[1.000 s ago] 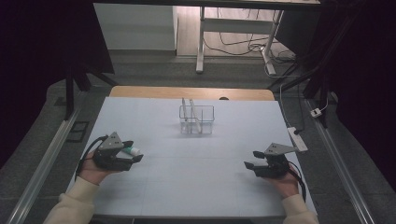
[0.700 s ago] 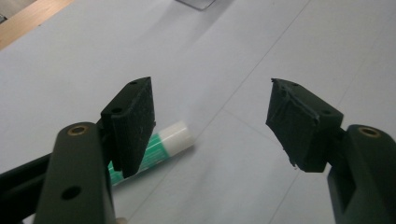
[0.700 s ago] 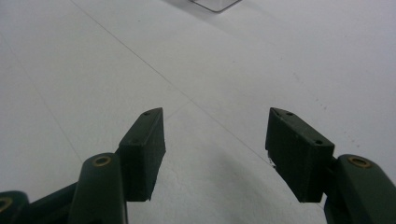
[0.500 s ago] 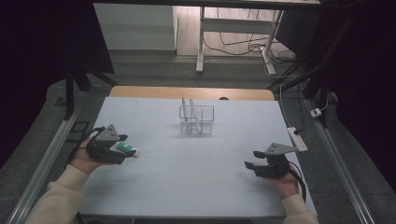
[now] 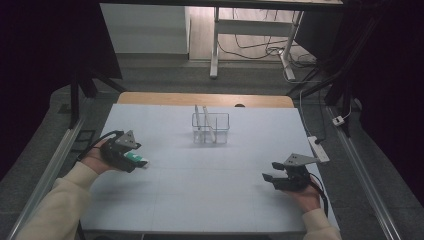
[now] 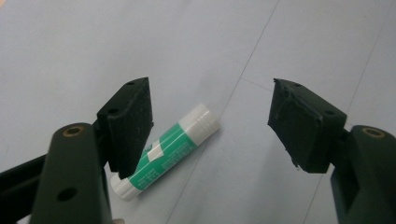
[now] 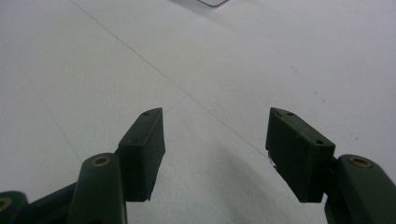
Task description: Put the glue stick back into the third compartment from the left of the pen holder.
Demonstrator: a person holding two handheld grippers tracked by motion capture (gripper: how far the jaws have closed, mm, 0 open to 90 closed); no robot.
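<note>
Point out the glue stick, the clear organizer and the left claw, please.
glue stick (image 6: 169, 150), left gripper view, on its green label.
clear organizer (image 5: 211, 128), high view, on its front wall.
left claw (image 6: 212, 128), left gripper view, midway between its open fingertips.

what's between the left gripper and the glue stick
Nothing visible. The glue stick lies flat on the table by the open left gripper, beside one jaw, not yet gripped.
</note>
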